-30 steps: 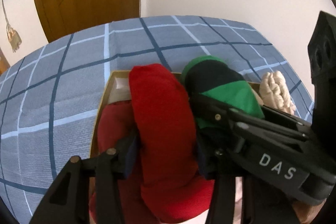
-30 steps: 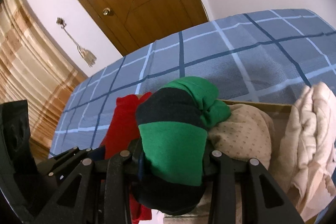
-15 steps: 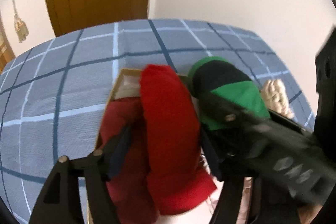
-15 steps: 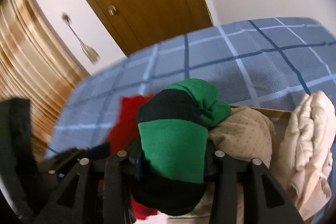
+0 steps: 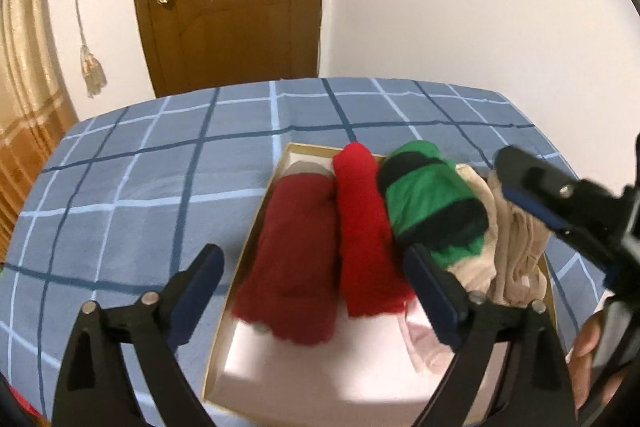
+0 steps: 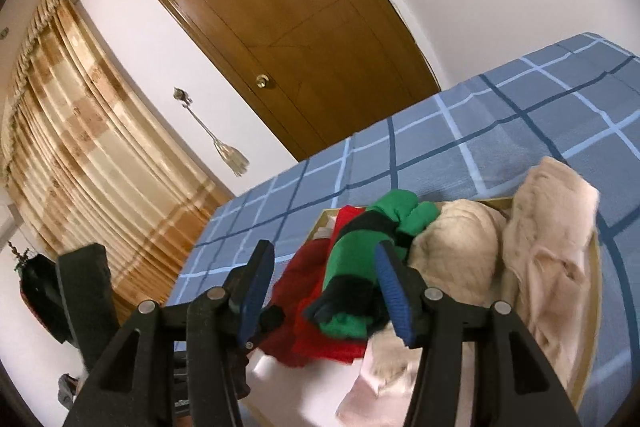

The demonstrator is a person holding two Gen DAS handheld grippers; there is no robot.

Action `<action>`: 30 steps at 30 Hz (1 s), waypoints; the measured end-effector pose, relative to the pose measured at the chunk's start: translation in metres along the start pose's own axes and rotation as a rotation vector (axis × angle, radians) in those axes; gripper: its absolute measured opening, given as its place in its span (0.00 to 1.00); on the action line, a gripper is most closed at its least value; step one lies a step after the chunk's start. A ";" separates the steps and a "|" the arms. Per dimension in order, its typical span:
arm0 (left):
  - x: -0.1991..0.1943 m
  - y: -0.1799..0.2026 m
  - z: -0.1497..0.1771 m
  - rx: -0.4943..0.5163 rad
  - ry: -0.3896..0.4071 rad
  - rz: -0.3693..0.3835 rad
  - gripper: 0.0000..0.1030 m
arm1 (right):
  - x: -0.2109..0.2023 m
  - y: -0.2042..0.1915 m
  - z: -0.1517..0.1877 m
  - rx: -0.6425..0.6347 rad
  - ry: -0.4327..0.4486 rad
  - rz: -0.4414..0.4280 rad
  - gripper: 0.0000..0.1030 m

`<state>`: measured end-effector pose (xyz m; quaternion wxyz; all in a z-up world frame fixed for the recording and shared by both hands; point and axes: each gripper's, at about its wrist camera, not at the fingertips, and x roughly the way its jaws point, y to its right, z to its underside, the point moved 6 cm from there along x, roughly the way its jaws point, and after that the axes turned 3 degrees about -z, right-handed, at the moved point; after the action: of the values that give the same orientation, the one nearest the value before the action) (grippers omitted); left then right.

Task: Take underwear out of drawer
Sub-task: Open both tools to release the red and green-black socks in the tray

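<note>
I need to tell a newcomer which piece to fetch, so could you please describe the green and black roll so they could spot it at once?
On the blue checked bed lies a shallow box with a row of rolled garments. The green roll is third from the left, between the bright red roll and a beige roll. It alone is green with black bands.

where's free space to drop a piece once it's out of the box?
Free: the checked bedspread left of the box, and the strip between the box's far rim and the door. Inside, only the white floor at the near end is bare. Crowded: the far half, dark red roll through beige pieces.
</note>
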<state>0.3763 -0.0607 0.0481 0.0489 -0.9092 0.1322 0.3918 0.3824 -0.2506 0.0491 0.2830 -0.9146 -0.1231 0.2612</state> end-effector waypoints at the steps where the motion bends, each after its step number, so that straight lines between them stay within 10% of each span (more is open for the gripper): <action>1: -0.004 -0.002 0.003 -0.008 0.003 -0.011 0.91 | -0.007 -0.002 0.002 -0.005 0.009 0.000 0.54; 30: -0.070 0.036 0.124 -0.009 0.045 -0.042 0.94 | -0.111 0.028 0.100 -0.031 -0.021 0.065 0.54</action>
<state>0.2337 -0.0575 0.0144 0.0499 -0.9205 0.1124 0.3709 0.2375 -0.2698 0.0079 0.2587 -0.9197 -0.1003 0.2777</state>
